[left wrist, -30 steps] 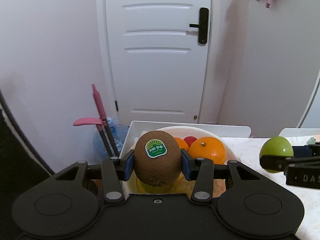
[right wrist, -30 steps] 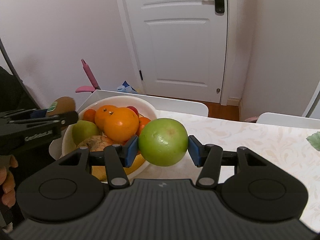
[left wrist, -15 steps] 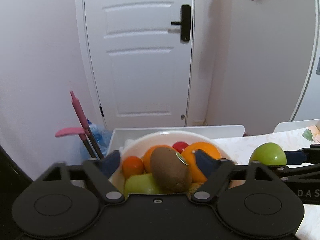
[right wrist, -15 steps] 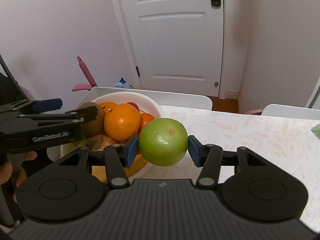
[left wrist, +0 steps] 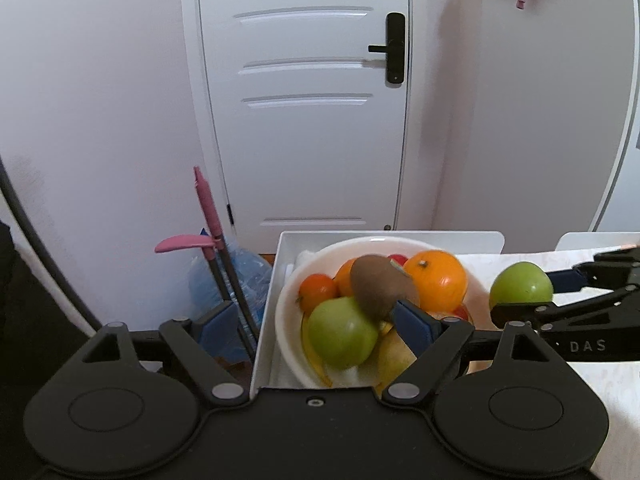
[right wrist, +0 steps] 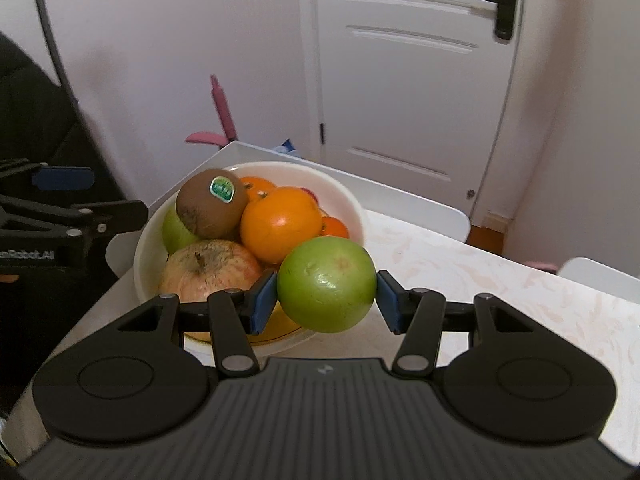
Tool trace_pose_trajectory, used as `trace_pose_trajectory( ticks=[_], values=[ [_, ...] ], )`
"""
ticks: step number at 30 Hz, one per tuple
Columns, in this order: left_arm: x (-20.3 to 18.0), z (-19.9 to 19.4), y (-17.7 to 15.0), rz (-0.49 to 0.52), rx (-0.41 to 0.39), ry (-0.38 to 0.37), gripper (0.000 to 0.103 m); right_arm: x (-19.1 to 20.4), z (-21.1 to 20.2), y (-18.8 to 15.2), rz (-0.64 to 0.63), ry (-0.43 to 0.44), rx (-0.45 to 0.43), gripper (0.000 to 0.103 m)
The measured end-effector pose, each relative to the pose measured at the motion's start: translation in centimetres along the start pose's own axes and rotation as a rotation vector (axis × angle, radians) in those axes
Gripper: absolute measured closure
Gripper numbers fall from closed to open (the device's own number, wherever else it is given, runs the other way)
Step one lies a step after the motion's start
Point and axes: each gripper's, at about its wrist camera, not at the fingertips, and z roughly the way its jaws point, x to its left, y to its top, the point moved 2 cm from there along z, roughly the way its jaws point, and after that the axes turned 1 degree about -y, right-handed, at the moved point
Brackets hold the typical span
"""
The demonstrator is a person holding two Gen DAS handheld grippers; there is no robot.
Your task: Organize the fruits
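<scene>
At the left edge of the right wrist view, the left tool (right wrist: 86, 196) hangs beside the round white ceramic bowl (right wrist: 352, 208) with its blue-padded jaws spread wide and nothing between them. Just right of it, the fuzzy brown kiwi with a green sticker (right wrist: 212, 203) sits on top of the fruit pile in the bowl, resting against a green apple (right wrist: 176, 232) below and the large glossy orange (right wrist: 280, 222) at its right; a pale reddish-yellow apple (right wrist: 210, 270) lies in front. Further right, at the bowl's near rim, the right tool (right wrist: 326, 300) is clamped on a round green apple held in its blue pads (right wrist: 326, 284), above the cream patterned tabletop (right wrist: 500, 280). Behind stands a white panelled door (right wrist: 412, 80).
</scene>
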Motion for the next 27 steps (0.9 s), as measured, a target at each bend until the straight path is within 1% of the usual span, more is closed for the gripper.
trace_pose_trajectory(
  ticks=[4,9,10,11,13,15,21,27],
  values=[
    [0.1,-0.2,-0.5,0.008,0.005,-0.003,0.015,-0.4,0.4,-0.2,0.018,0.028,-0.006,0.035],
    [0.0,-0.2,-1.2,0.029,0.009,-0.021,0.015,-0.3,0.4,-0.3,0.036,0.038,-0.029,0.034],
    [0.0,-0.3,-1.3,0.033,0.01,-0.025,0.015,-0.3,0.2,-0.3,0.045,0.045,-0.046,0.028],
    [0.0,-0.3,-1.5,0.038,0.011,-0.028,0.015,-0.3,-0.1,-0.1,0.053,0.045,-0.06,0.024],
    [-0.1,-0.5,-1.7,0.046,0.011,-0.031,0.015,-0.3,-0.8,-0.1,0.066,0.037,-0.089,0.011],
    [-0.3,-0.8,-1.8,0.049,0.007,-0.034,0.015,-0.3,-1.7,-0.1,0.075,0.025,-0.109,0.007],
    [-1.5,-3.0,-1.7,0.052,-0.015,-0.038,0.015,-0.2,-5.4,-0.5,0.074,0.001,-0.125,0.007],
    [-3.8,-6.8,-1.1,0.045,-0.048,-0.04,0.015,-0.8,-11.5,-1.1,0.099,-0.033,-0.156,0.007]
  ],
)
